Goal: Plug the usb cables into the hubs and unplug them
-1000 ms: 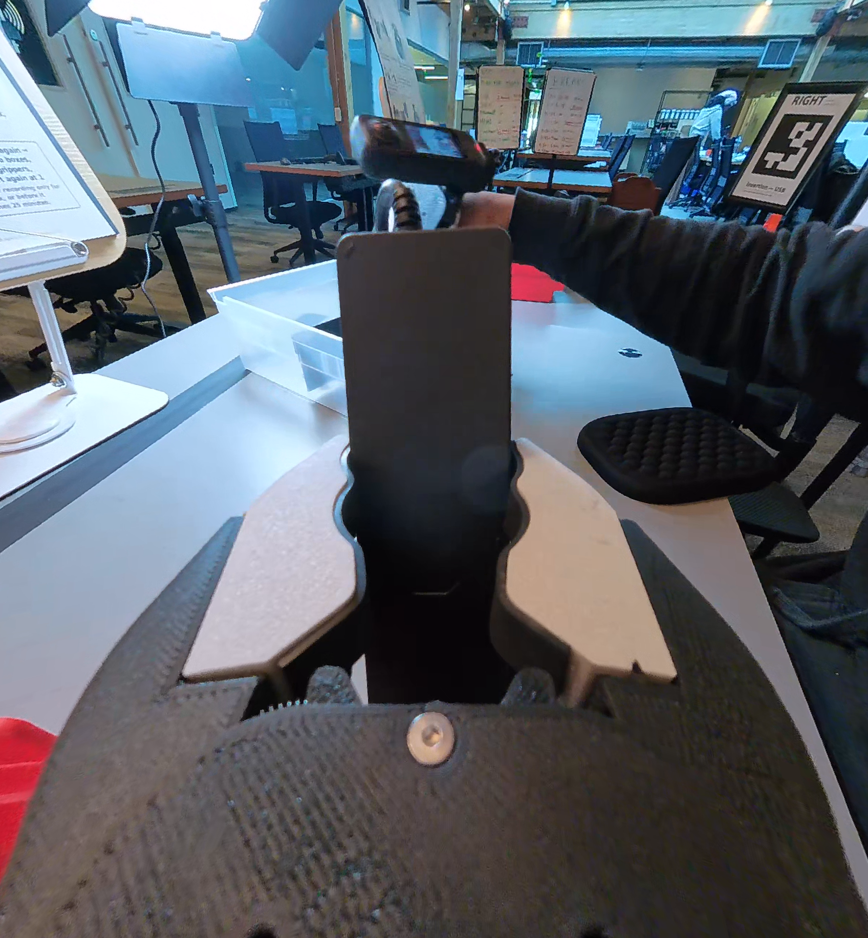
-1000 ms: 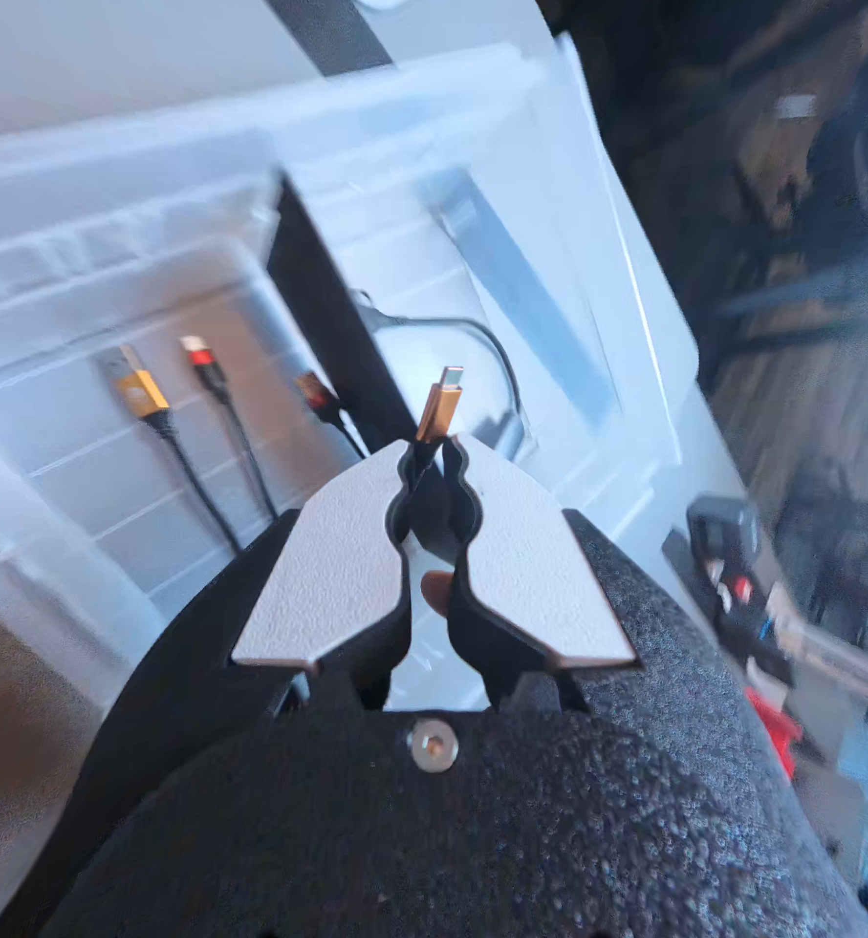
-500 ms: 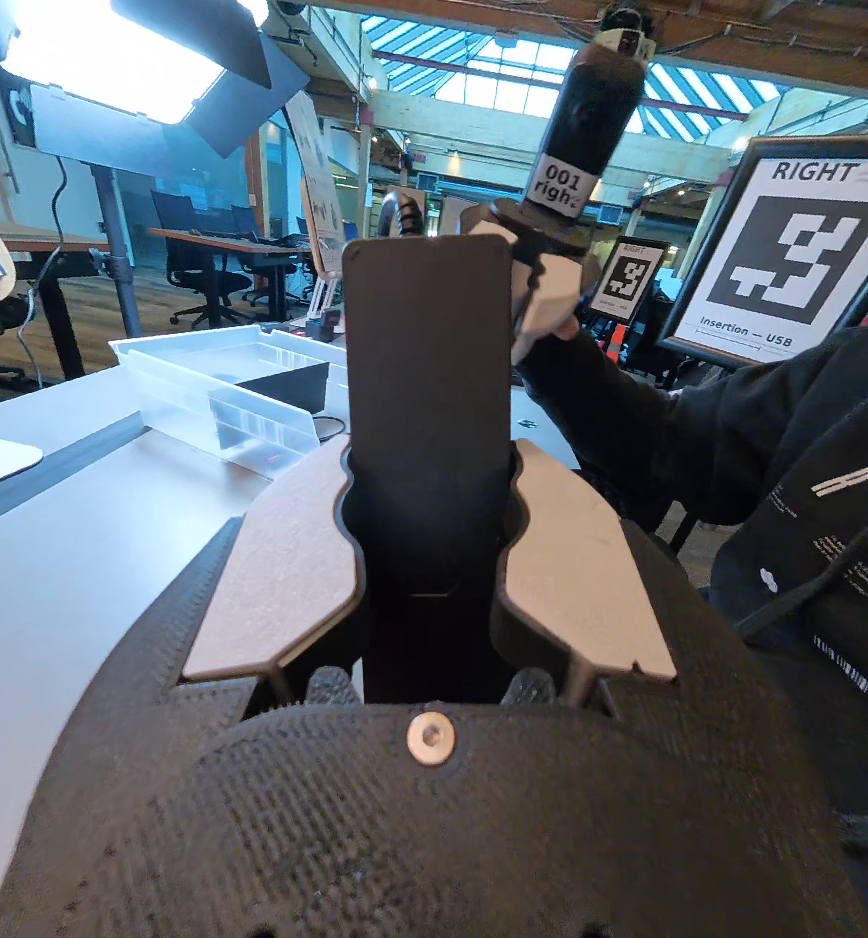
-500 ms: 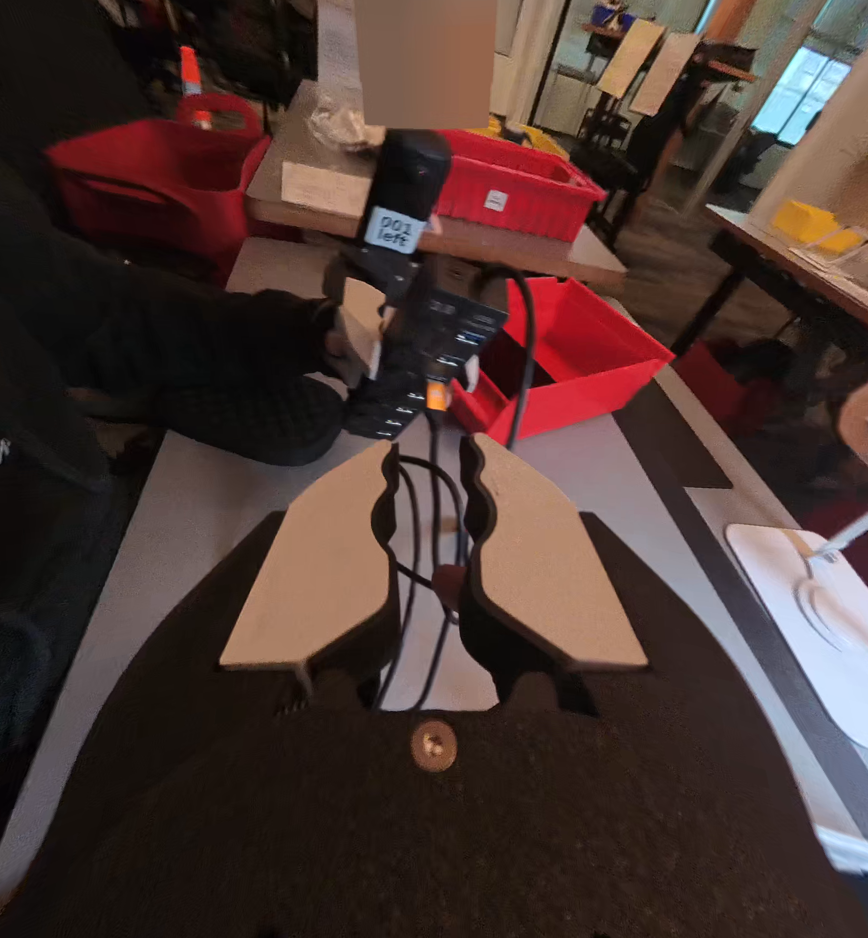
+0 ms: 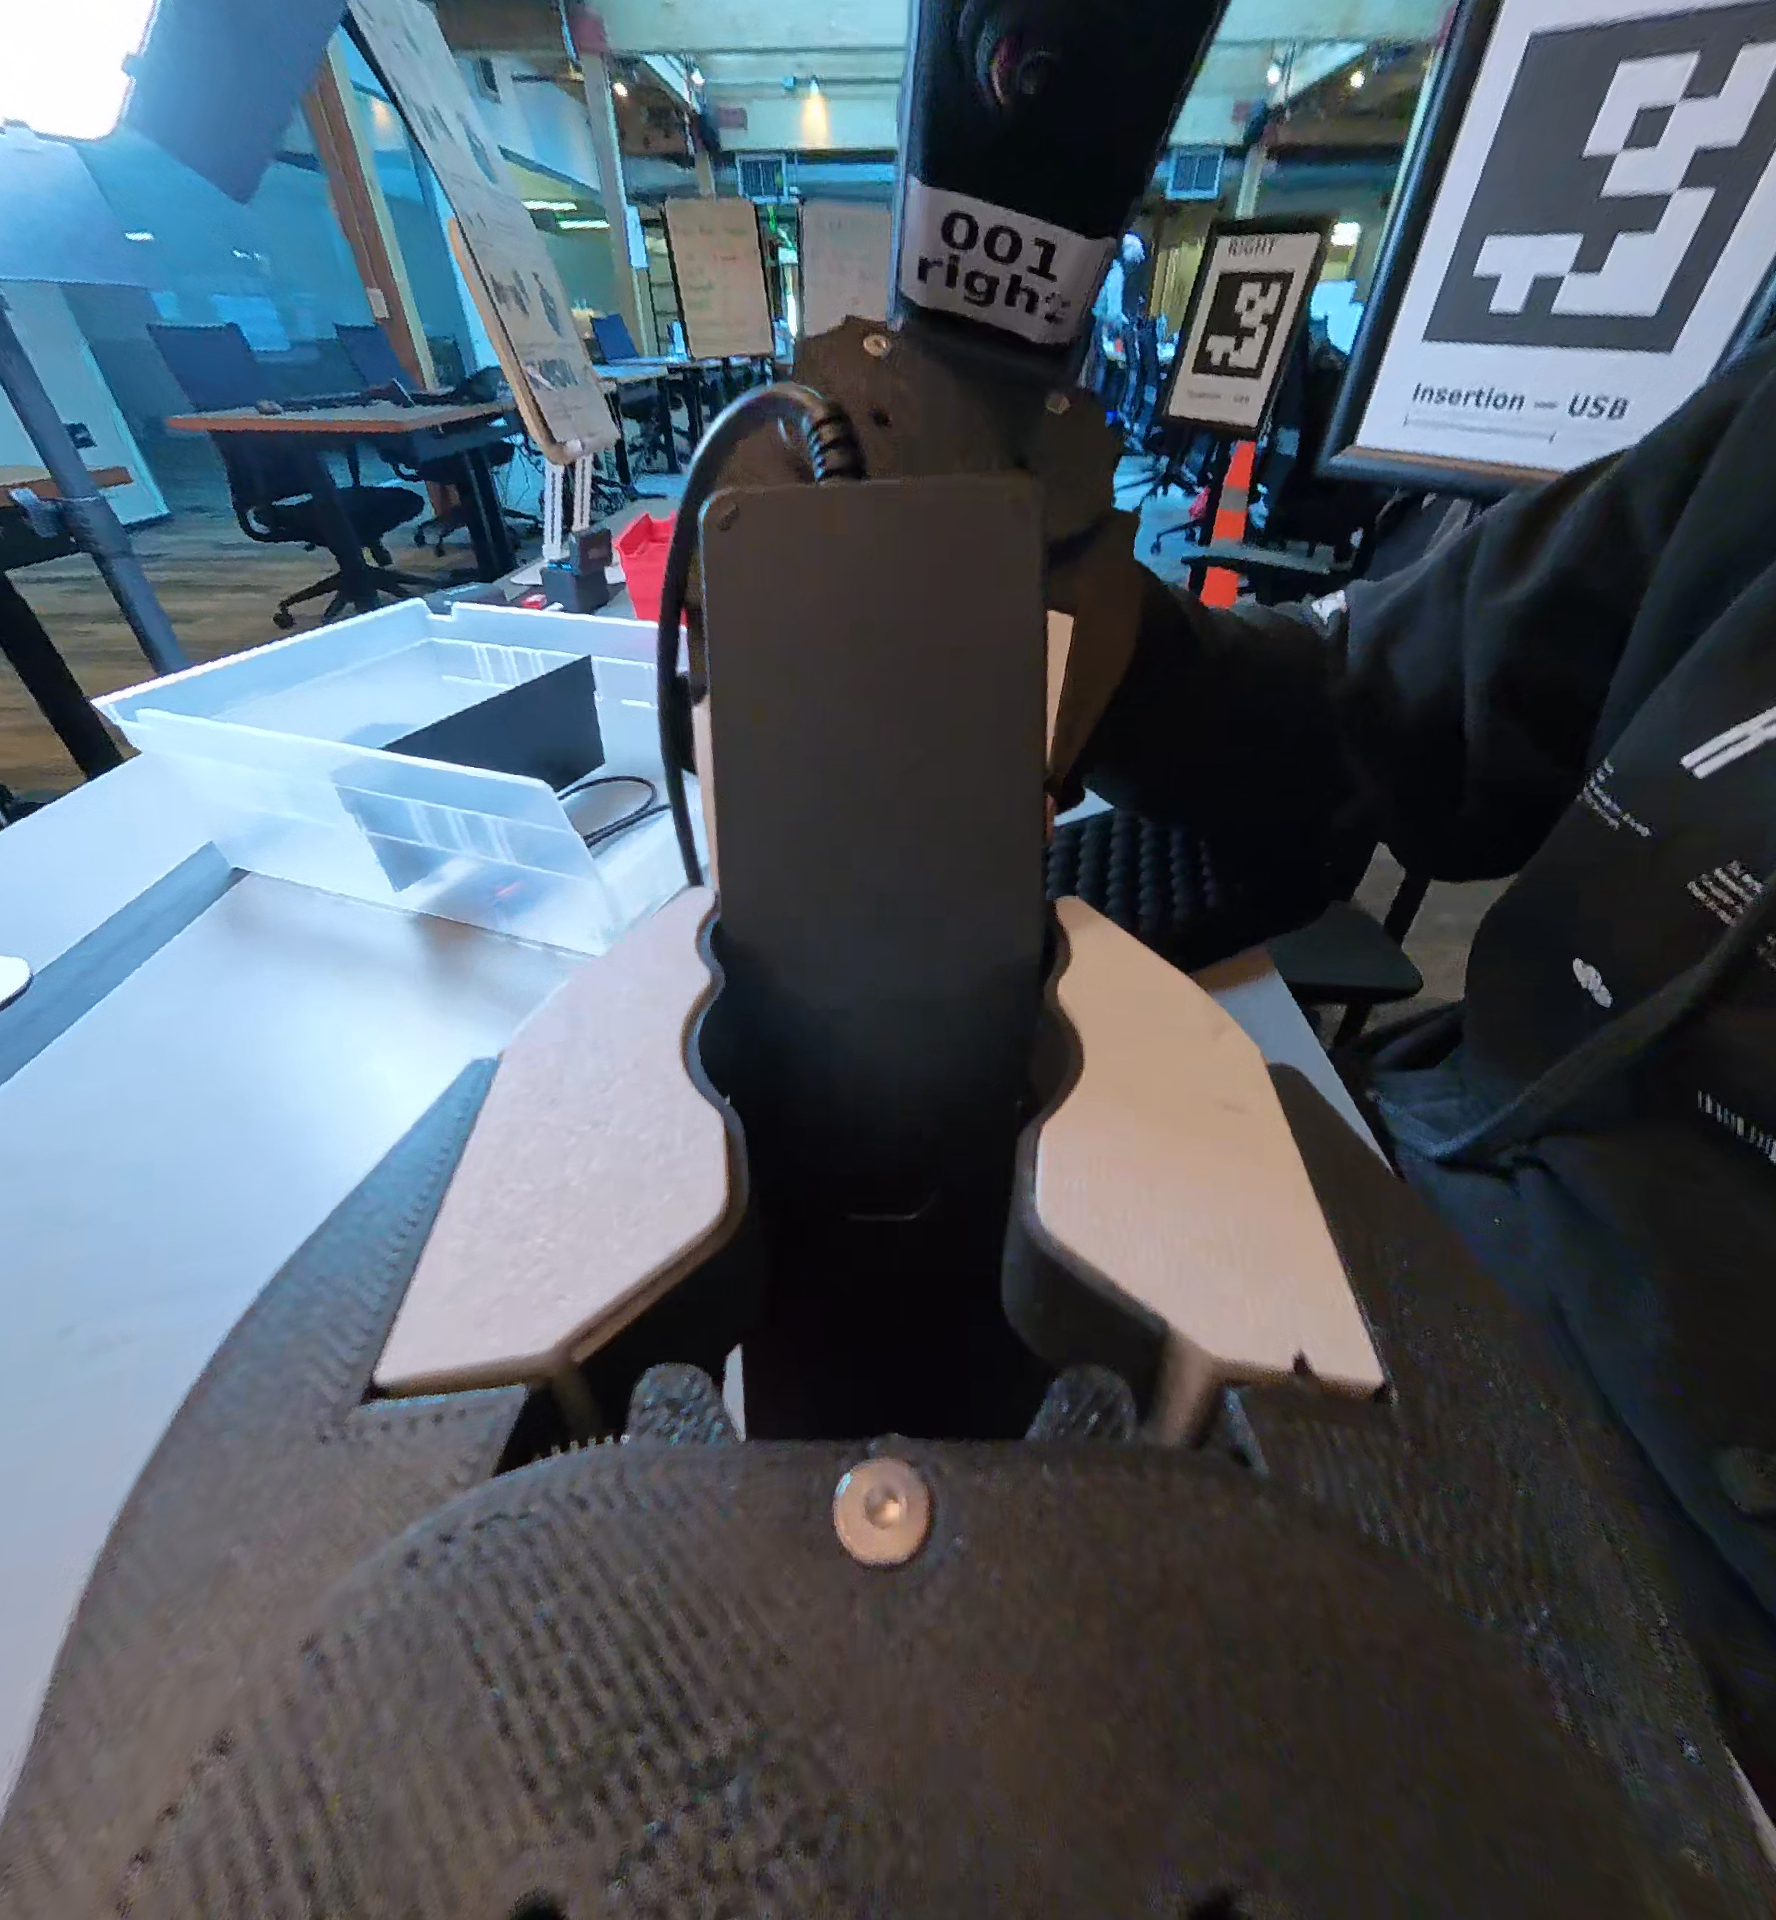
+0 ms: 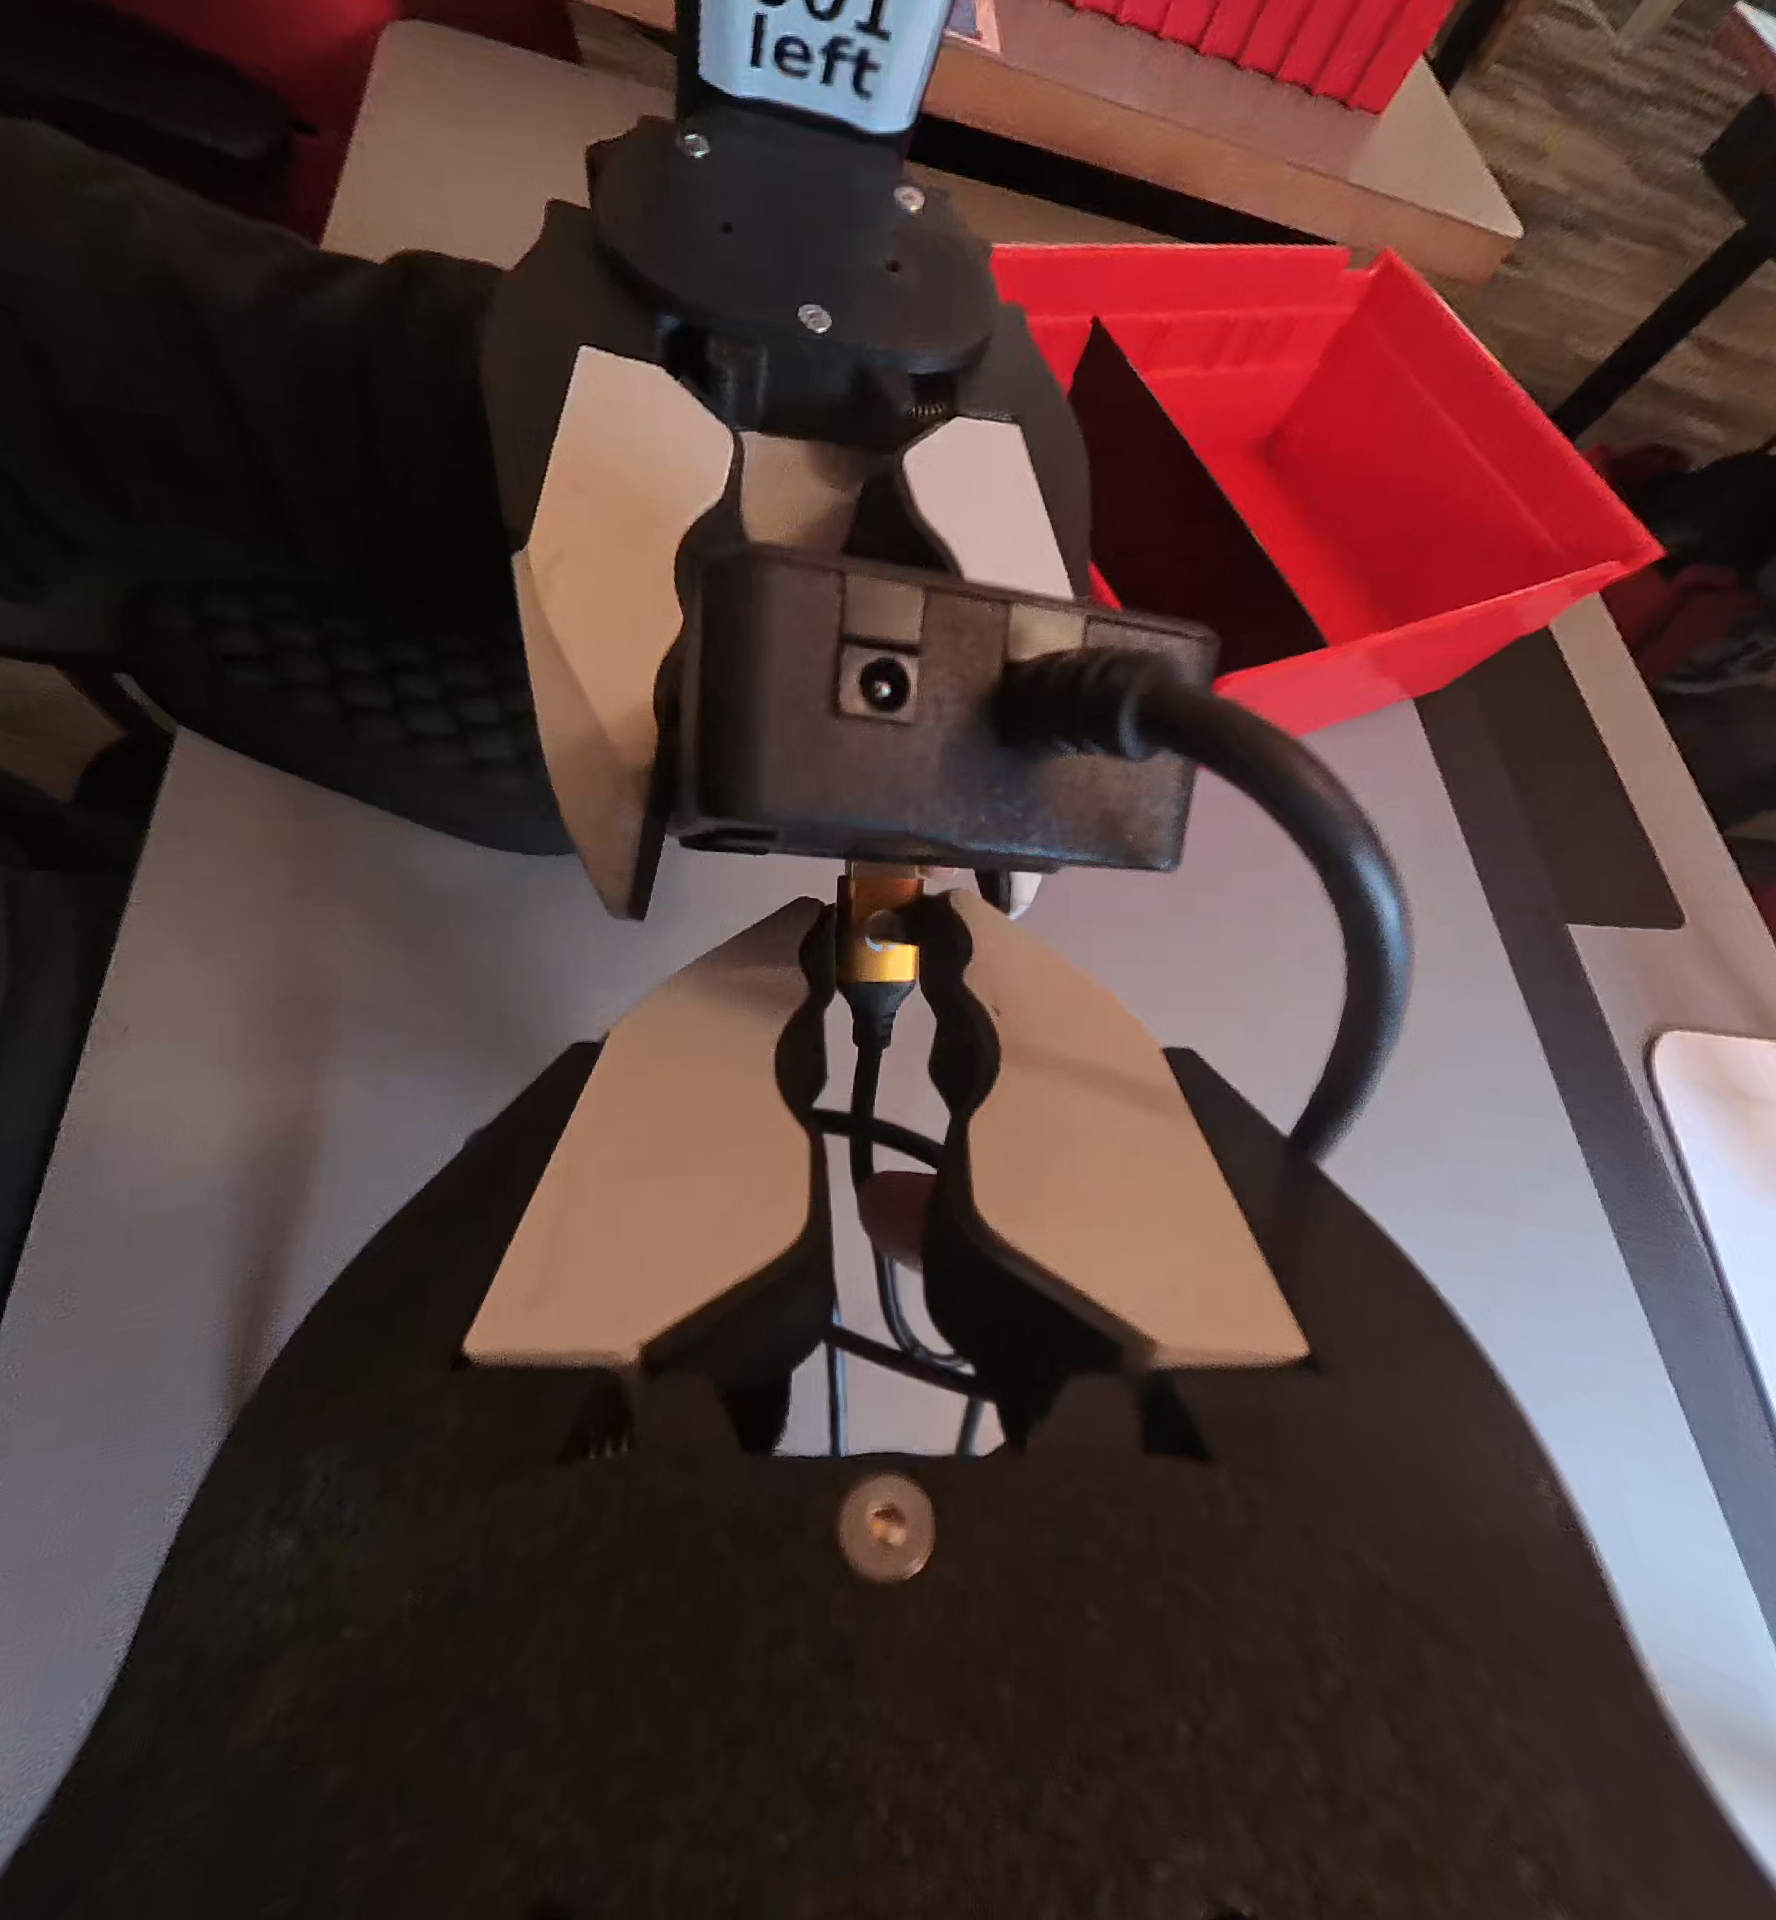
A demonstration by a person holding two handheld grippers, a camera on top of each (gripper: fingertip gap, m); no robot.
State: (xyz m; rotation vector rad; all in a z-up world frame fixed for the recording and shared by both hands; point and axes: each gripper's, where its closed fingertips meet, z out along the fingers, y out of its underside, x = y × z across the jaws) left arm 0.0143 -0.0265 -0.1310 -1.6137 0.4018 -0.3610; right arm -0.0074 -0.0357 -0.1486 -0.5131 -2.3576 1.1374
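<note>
My left gripper (image 5: pixel 879 935) is shut on a black USB hub (image 5: pixel 873 727) and holds it upright above the table; the hub's thick black cable (image 5: pixel 676 665) loops off its far end. In the right wrist view the hub (image 6: pixel 941 717) shows end-on, held by the left gripper (image 6: pixel 801 582). My right gripper (image 6: pixel 879 925) is shut on a gold USB plug (image 6: pixel 876 940) with a black cable; the plug's tip meets the hub's underside. In the left wrist view the right gripper (image 5: pixel 977 416) sits just behind the hub.
A clear plastic bin (image 5: pixel 364 748) with a black divider stands on the white table (image 5: pixel 136 1122) at left. A red bin (image 6: pixel 1362 499) sits beyond the hub in the right wrist view. A person's dark sleeve (image 5: pixel 1486 707) and a chair armrest (image 6: pixel 344 717) are close by. Only a small space, under 4 cm, lies between the two pairs of fingers.
My right gripper has carried the gold plug out of the clear bin and up to the hub's ports. The left gripper has tilted, still holding the hub.
</note>
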